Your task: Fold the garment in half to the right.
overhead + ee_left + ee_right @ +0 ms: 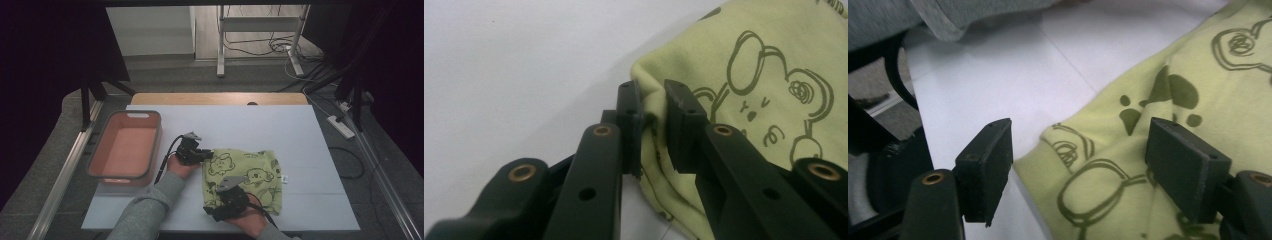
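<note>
1. Left gripper pinches the cloth's left corner, anchoring the fold on the mat.
2. Right gripper straddles the near corner, jaws wide, nothing clamped yet, apparently lining up a grab.
3. Bin sits beside, left.

One green printed cloth, one pink bin, two grippers, one white table.
</note>
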